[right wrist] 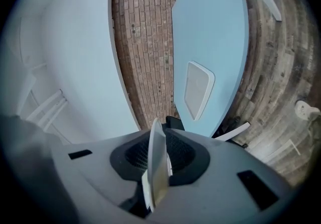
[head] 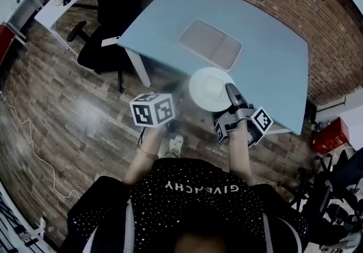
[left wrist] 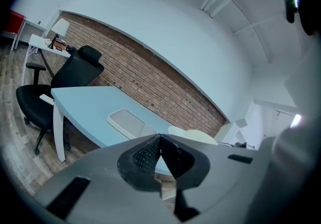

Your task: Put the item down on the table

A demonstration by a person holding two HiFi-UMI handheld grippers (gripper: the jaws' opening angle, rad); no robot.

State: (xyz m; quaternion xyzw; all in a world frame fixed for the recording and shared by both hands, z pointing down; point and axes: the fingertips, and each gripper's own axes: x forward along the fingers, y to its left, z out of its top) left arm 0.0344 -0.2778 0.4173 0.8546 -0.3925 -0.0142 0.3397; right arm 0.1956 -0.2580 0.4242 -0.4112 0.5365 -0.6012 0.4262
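Jaws of the right gripper [right wrist: 161, 135] were clamped on the rim of a white plate [right wrist: 156, 168], one textured pad on each face. In that gripper's own view the plate showed edge-on as a thin pale sliver with a slightly raised lip. From the head view it read as a plain round disc [head: 210, 88], glossy white, with a faint flatter centre and no pattern.

The plate hung at the near edge of the light blue table [head: 266, 47], part of it over the tabletop and part over the wooden floor [head: 68, 121]. Whether it touched the table could not be told. It lay roughly level with the tabletop, with the right gripper [head: 231, 90] gripping its near right side.

The left gripper [left wrist: 160, 140] was closed on nothing, its two pads meeting at the tips. It was held to the left, off the table and over the floor.

Farther along the table lay a grey rectangular tray [head: 211, 43], well apart from the plate. A black office chair [head: 110, 19] stood at the table's left end.
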